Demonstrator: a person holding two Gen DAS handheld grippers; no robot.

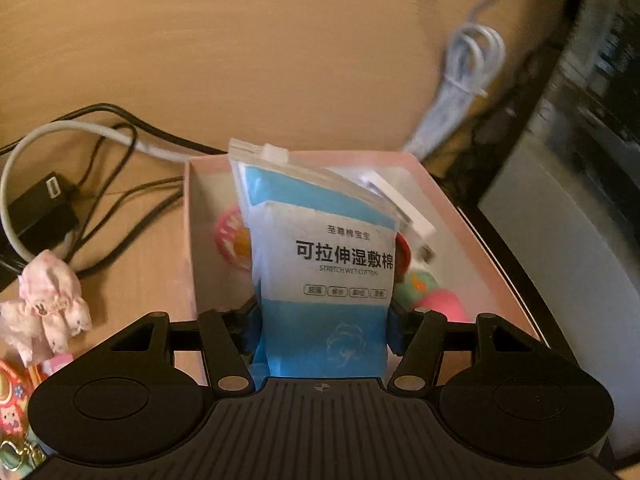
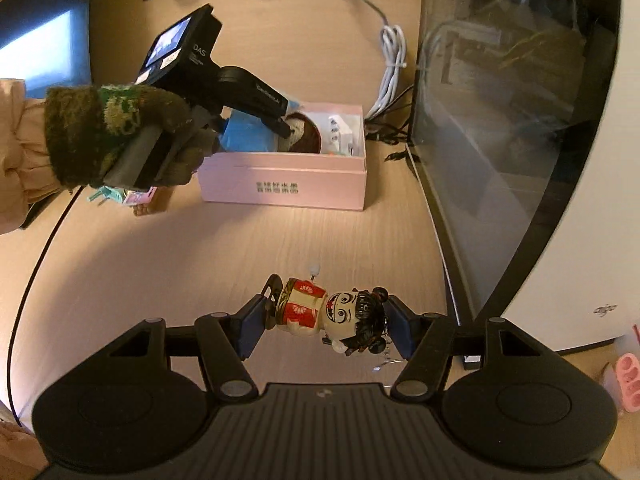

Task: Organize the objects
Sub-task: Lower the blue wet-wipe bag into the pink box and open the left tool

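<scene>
My left gripper (image 1: 322, 326) is shut on a blue-and-white zip pouch of stretch wet cotton (image 1: 320, 256) and holds it upright over the open pink box (image 1: 190, 232). Small colourful toys (image 1: 230, 236) and a white piece lie in the box. In the right wrist view the pink box (image 2: 284, 184) stands on the wooden desk, with the left gripper (image 2: 280, 126) reaching into it. My right gripper (image 2: 324, 326) is shut on a wind-up doll with a red robe and black hair (image 2: 328, 312), held sideways above the desk.
Black and grey cables (image 1: 100, 132) and a black adapter (image 1: 40, 208) lie left of the box. A pink frilly cloth toy (image 1: 48, 304) sits at lower left. A coiled white cable (image 2: 392, 68) lies behind the box. A dark monitor (image 2: 500, 128) stands on the right.
</scene>
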